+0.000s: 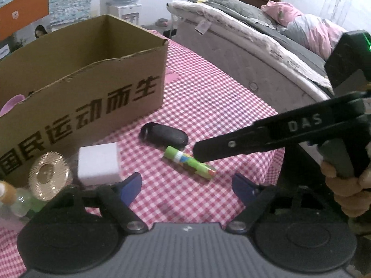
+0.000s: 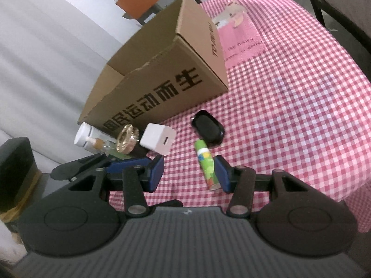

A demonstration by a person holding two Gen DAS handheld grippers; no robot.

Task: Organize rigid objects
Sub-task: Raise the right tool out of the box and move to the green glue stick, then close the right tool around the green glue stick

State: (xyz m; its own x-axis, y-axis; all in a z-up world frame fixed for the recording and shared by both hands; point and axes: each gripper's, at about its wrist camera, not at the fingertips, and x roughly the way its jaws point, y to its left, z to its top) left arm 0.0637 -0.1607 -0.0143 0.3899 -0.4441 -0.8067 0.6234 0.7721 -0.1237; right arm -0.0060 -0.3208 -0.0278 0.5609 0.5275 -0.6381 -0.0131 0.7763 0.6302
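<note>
A green glue stick (image 1: 190, 162) (image 2: 206, 164) lies on the pink checked tablecloth (image 1: 208, 97) (image 2: 289, 106), beside a black key fob (image 1: 164, 135) (image 2: 208, 128). A white charger cube (image 1: 98, 164) (image 2: 157, 141), a gold ribbed cap (image 1: 49, 176) (image 2: 127, 142) and small bottles (image 2: 85, 136) stand before the open cardboard box (image 1: 81, 88) (image 2: 162, 78). My right gripper (image 2: 189, 171) is open, its right pad next to the glue stick; it also shows in the left wrist view (image 1: 199, 154), its tip over the stick. My left gripper (image 1: 185, 187) is open and empty, just short of the objects.
A bed (image 1: 266, 46) with pink and grey bedding stands to the right of the table. A pink printed sheet (image 2: 238, 37) lies on the cloth beyond the box. A water dispenser (image 1: 126, 2) stands at the back. The table edge runs close on the right.
</note>
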